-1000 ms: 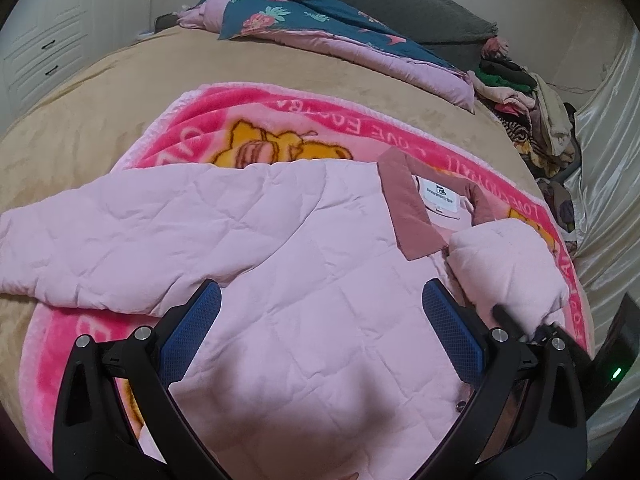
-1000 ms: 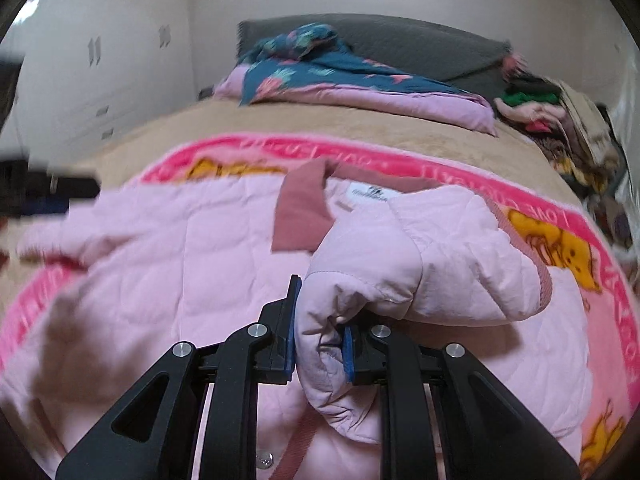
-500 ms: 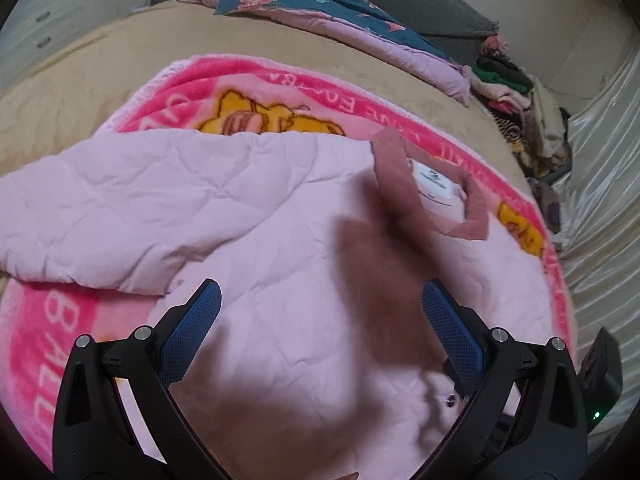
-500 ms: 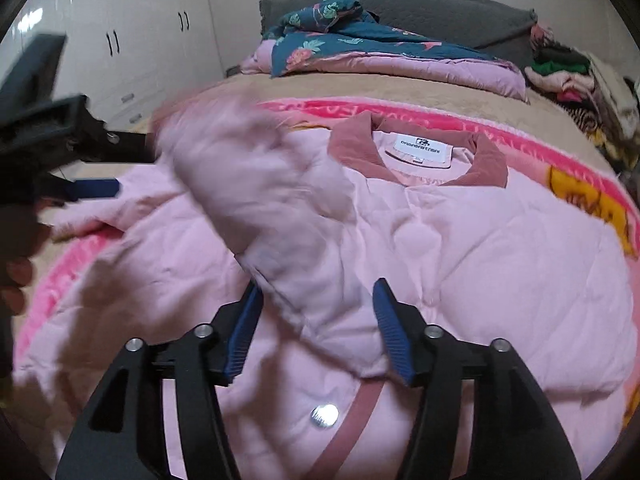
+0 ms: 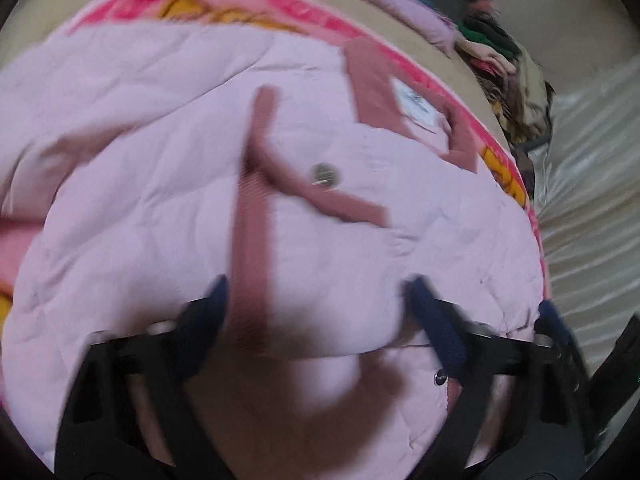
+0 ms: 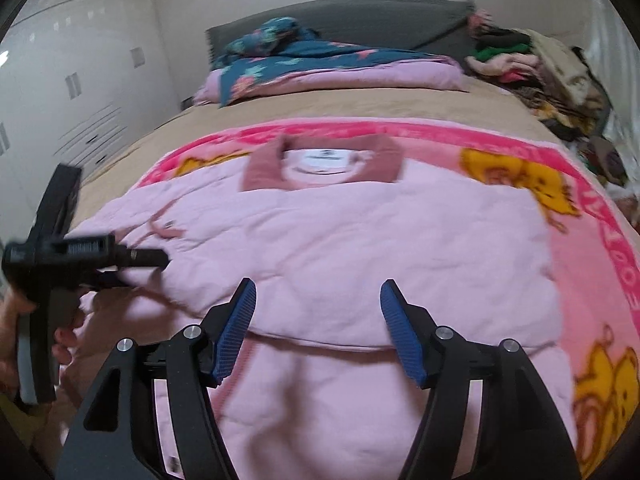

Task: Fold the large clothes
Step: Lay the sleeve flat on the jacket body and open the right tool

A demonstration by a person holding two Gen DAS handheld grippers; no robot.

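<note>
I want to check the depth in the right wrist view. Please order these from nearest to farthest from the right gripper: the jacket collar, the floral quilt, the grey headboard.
From the right gripper:
1. Jacket collar, just ahead, on the pink blanket.
2. Floral quilt, far end of the bed.
3. Grey headboard, behind the quilt, at the wall.

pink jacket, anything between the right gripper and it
Nothing visible does. The right gripper hangs with open jaws right over the pink jacket, spread on the pink cartoon blanket, only bare quilted fabric ahead of it. The left gripper is off at the jacket's left side, clear of that path.
</note>
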